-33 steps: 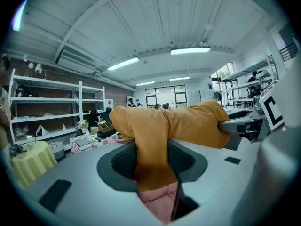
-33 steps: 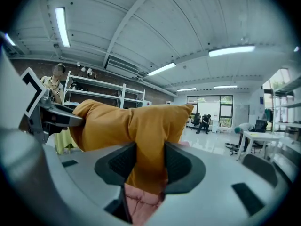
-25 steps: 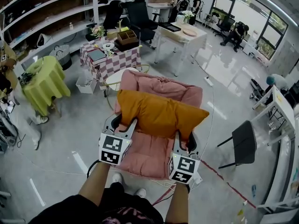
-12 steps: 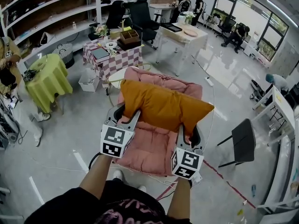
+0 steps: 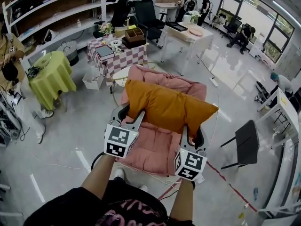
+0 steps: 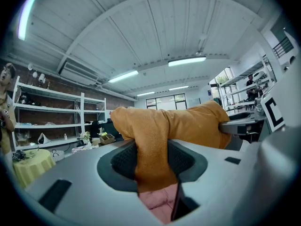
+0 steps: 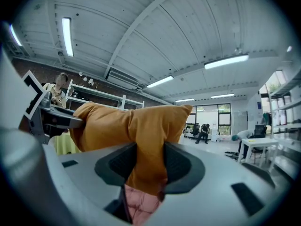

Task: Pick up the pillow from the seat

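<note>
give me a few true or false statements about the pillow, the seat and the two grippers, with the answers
1. The left gripper is shut on the orange pillow. True.
2. The right gripper is open and empty. False: it too is shut on the pillow, with the fabric pinched between its jaws.
3. The seat beneath the pillow is pink. True.
4. In the head view, the table with the yellow-green cloth stands to the right of the seat. False: it stands to the left.
5. In the head view, a black chair stands to the right of the seat. True.
</note>
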`<state>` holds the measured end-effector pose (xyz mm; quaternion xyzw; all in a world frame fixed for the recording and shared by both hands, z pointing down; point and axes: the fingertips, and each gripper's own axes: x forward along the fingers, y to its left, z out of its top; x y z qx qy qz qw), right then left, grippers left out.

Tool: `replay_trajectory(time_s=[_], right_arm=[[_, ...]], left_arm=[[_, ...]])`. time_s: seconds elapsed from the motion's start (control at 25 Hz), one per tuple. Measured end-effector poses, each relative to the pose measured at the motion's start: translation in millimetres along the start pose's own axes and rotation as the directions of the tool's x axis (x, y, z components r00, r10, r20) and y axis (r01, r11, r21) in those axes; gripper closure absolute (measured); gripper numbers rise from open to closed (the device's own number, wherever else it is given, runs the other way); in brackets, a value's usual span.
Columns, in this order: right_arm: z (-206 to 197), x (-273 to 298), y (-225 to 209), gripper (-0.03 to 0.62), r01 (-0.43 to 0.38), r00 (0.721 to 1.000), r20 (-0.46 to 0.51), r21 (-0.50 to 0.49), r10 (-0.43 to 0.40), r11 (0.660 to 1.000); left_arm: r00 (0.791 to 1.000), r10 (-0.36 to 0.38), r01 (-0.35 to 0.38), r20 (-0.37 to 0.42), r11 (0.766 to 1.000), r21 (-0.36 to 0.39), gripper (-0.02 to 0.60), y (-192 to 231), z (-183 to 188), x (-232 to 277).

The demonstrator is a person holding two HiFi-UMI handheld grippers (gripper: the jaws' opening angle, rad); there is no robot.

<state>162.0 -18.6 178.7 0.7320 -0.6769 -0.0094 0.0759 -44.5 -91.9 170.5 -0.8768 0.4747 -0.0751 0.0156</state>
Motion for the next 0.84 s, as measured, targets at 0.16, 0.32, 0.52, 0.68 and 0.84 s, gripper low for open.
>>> replay_trajectory(time_s=[0.16, 0.32, 0.52, 0.68, 0.84], right_arm=[[0, -1, -2, 0.404, -0.008, 1.0, 0.0, 0.0, 0.008, 1.0], [-1, -3, -8, 0.404, -0.006, 1.0, 0.0, 0.002, 0.006, 1.0], [-3, -3, -10, 0.404, -0.004, 1.0, -0.001, 0.003, 0.004, 1.0], [-3, -4, -14, 0.404, -0.004, 1.0, -0.003, 0.0, 0.004, 1.0], [-4, -4, -15, 0.404, -0.003, 1.0, -0.003, 0.003, 0.003, 1.0]], left_arm=[[1.0, 0.004, -0.004, 0.0, 1.0, 0.0, 0.399, -3, 1, 0], [1.0, 0.003, -0.003, -0.004, 1.0, 0.001, 0.399, -8, 1, 0], [1.0, 0.0, 0.0, -0.003, 1.0, 0.005, 0.399, -11, 2, 2], [1.0, -0.001, 0.001, -0.008, 1.0, -0.001, 0.399, -15, 0, 3], [1.0, -0.001, 0.001, -0.008, 1.0, -0.001, 0.399, -16, 0, 5]])
